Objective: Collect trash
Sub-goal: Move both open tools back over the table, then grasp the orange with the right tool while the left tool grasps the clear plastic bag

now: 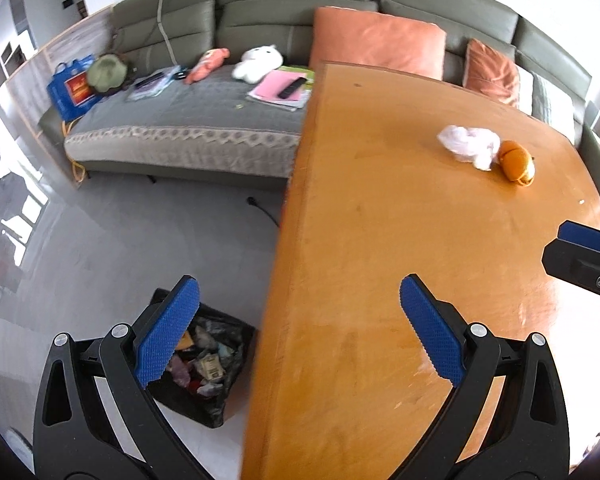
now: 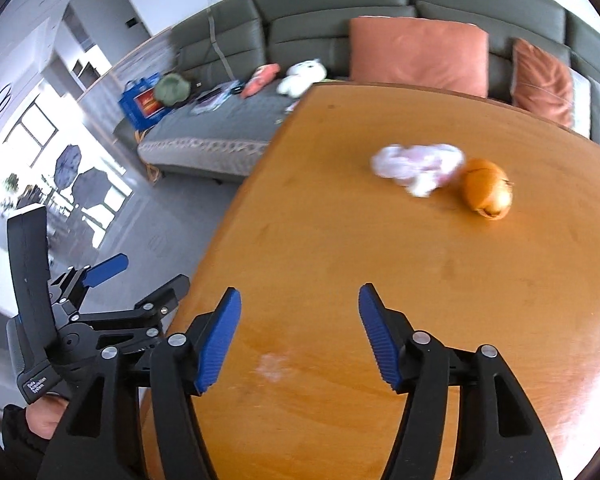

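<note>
Left wrist view. Left gripper (image 1: 300, 320): jaws spread wide, nothing between them, straddling the left edge of the wooden table (image 1: 420, 220). Black trash bag (image 1: 216, 364): on the floor, near left, below the left finger, holding mixed wrappers. Crumpled white wrapper (image 1: 468, 145): on the table, far right of the gripper, touching an orange round item (image 1: 516, 163). Right gripper (image 1: 580, 256): tip visible at right edge; spread unclear here. Grey sofa (image 1: 188, 120): beyond the table.

Right wrist view. Right gripper (image 2: 300, 336): jaws wide apart, empty, over the near table (image 2: 340, 248). Wrapper (image 2: 416, 166): far, slightly right. Orange item (image 2: 486, 194): just right of it. Left gripper (image 2: 112, 300): near left.
</note>
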`<state>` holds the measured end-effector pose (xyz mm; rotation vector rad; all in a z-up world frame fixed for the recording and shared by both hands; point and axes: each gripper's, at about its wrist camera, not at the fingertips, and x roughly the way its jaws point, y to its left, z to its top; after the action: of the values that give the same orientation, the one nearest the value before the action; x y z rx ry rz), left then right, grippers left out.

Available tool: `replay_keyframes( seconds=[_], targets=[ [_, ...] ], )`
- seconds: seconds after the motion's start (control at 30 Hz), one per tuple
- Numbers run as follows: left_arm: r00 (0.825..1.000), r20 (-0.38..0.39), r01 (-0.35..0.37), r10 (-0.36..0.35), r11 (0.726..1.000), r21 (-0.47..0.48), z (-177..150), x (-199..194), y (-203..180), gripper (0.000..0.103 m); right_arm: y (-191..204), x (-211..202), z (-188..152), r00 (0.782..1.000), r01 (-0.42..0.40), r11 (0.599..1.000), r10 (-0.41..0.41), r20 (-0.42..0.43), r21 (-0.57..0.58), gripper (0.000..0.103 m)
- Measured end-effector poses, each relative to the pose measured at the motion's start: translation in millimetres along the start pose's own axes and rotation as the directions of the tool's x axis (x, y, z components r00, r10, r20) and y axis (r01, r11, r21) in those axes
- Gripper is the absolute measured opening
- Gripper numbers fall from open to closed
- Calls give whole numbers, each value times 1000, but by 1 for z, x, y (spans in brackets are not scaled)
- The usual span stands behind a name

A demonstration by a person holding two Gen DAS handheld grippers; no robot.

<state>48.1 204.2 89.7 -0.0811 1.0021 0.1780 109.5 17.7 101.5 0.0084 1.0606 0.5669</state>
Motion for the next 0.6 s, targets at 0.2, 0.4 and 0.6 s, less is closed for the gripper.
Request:
replay_keyframes(
  seconds=[0.2, 0.4, 0.6],
  targets=[
    [999, -12, 31, -31, 999, 39, 19, 17, -37, 97, -53, 5, 6, 999, 43, 996, -43, -10, 75, 64],
    [998, -34, 56, -53, 994, 89, 41, 38, -66, 97, -97, 12, 19, 996, 90, 986, -90, -5, 144, 68],
    [997, -45, 74, -68, 986, 148, 67, 61, -95, 97, -142, 30, 42, 989, 141, 964, -145, 1, 228, 73]
  ],
)
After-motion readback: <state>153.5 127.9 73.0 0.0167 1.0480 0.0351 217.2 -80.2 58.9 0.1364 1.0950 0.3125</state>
